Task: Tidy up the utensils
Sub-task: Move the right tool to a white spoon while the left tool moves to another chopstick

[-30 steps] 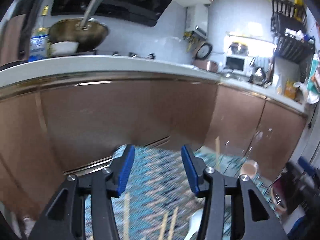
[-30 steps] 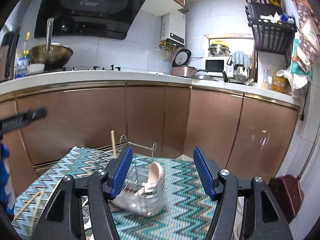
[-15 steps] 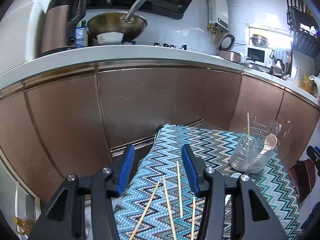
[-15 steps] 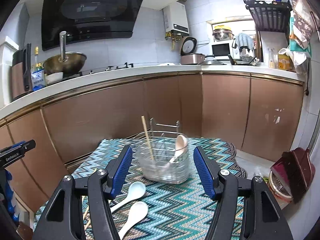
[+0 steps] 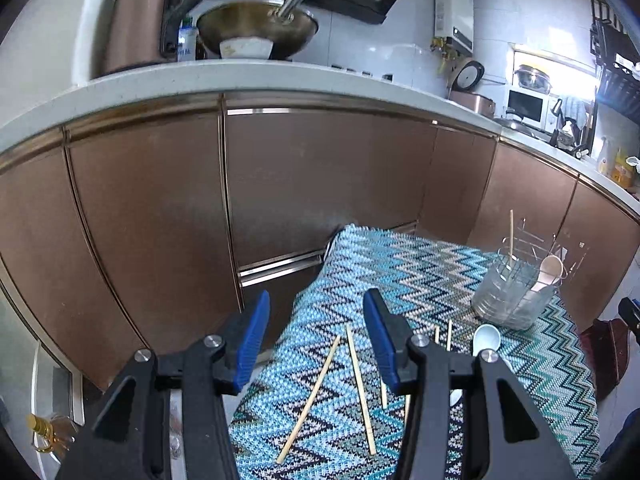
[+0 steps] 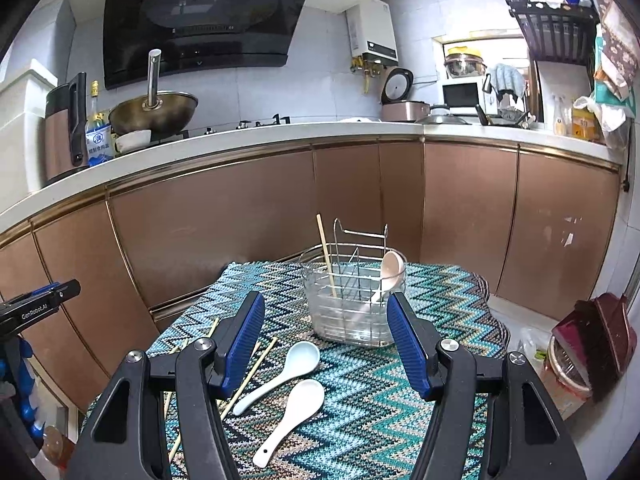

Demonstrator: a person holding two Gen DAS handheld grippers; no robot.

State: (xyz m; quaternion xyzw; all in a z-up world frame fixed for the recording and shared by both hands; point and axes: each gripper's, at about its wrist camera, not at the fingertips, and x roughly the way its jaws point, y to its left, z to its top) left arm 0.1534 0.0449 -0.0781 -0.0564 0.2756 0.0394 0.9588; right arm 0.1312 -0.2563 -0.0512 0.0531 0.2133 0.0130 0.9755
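Approaching loose utensils, both grippers apart and empty; next, chopsticks ahead of left, spoons ahead of right, into holder.

In the right wrist view, the utensil holder stands on the cloth at about twelve o'clock from the right tongs, near the cloth's far edge. Inside it a chopstick leans at the left end and a spoon at the right. Two spoons lie on the cloth at six o'clock of the holder, side by side, bowls toward it. Loose chopsticks lie at eight o'clock, perhaps four, partly hidden. The left tongs hang over the cloth's left edge. Behind stands the bench.
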